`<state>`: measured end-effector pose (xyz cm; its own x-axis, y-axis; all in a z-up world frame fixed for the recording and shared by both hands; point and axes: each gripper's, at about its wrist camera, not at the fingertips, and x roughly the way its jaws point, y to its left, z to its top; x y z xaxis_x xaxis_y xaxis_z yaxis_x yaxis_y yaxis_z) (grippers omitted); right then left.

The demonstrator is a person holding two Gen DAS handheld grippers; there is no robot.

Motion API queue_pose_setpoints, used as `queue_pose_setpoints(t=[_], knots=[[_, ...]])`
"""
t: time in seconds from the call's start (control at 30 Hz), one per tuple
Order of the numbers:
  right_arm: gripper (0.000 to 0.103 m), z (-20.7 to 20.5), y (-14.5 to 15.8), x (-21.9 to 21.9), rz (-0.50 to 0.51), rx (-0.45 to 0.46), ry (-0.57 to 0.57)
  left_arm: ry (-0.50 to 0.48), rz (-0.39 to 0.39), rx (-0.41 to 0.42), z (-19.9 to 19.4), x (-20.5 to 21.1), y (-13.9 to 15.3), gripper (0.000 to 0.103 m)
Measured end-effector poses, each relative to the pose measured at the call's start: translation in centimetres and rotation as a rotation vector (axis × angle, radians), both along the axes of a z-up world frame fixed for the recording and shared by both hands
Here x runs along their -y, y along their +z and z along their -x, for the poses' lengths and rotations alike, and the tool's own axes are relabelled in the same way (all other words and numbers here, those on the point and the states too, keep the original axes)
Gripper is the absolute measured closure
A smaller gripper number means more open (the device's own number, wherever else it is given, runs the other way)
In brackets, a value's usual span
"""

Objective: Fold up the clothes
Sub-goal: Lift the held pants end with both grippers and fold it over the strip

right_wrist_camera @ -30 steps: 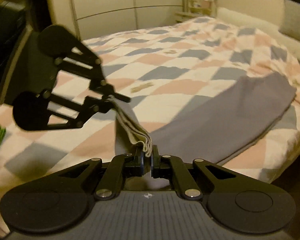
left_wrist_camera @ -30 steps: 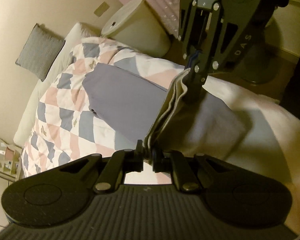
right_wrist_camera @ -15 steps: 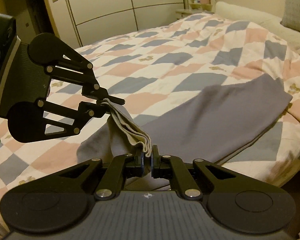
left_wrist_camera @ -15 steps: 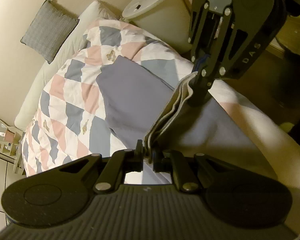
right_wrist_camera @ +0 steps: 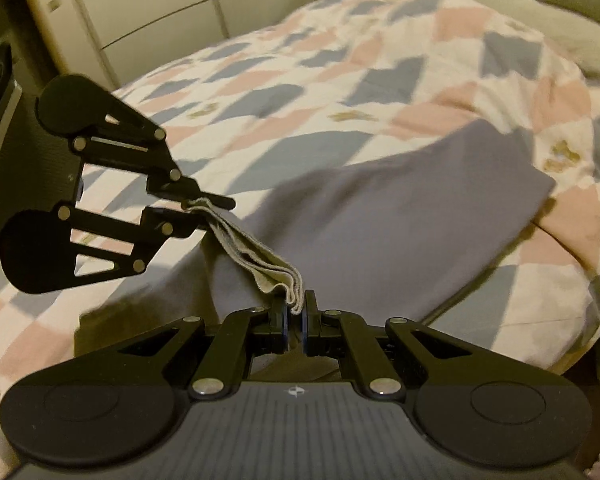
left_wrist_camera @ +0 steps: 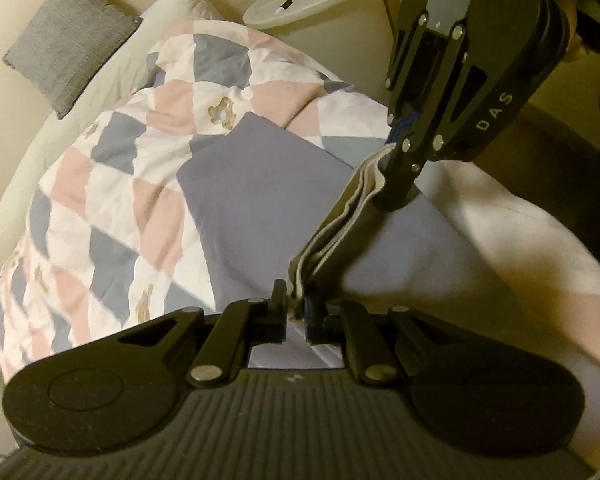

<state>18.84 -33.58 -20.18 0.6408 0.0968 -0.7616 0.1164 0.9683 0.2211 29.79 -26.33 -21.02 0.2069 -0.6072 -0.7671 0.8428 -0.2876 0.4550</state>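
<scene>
A grey-lilac garment (left_wrist_camera: 260,196) (right_wrist_camera: 400,216) lies lengthwise on the bed, its far end flat on the quilt. Its near end, several layers with a pale hem, is lifted and stretched between both grippers. My left gripper (left_wrist_camera: 297,312) is shut on one corner of that hem. In the right wrist view the left gripper (right_wrist_camera: 204,204) shows at the left, pinching the cloth. My right gripper (right_wrist_camera: 295,312) is shut on the other corner; in the left wrist view the right gripper (left_wrist_camera: 396,196) hangs at the upper right, clamped on the fabric.
The bed carries a quilt (left_wrist_camera: 112,184) of pink, blue and white diamonds. A grey cushion (left_wrist_camera: 68,32) and a white pillow lean on the wall. A round white bin (left_wrist_camera: 320,4) stands by the bed. White wardrobe doors (right_wrist_camera: 160,12) stand beyond the bed.
Both grippers have carried the held hem across the bed toward the garment's far end. The fold of cloth under them has grown, and more of the quilt shows in both views.
</scene>
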Motion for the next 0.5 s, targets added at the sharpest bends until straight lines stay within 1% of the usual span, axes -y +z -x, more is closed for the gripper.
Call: queue_pose_setpoints(t=[0.07, 0.13, 0.3, 0.4, 0.5], knots=[[0.100, -0.8, -0.5, 2.3, -0.015, -0.009, -0.034, 0.008, 0.005, -0.035, -1.4, 2.5, -0.1, 0.095], [0.100, -1.6, -1.1, 4.5, -0.016, -0.015, -0.048, 0.019, 0.012, -0.050, -2.5, 4.7, -0.5, 0.095], [0.100, -4.0, -2.8, 10.6, -0.029, -0.015, -0.071, 0.075, 0.000, -0.076, -5.0, 10.2, -2.7, 0.096], [0.100, -5.5, -4.1, 13.7, -0.037, -0.014, -0.058, 0.137, -0.002, -0.108, -6.6, 12.9, -3.6, 0.097], [0.100, -7.2, -5.2, 17.0, -0.063, -0.011, -0.038, 0.179, -0.002, -0.121, -8.0, 15.4, -4.0, 0.097]])
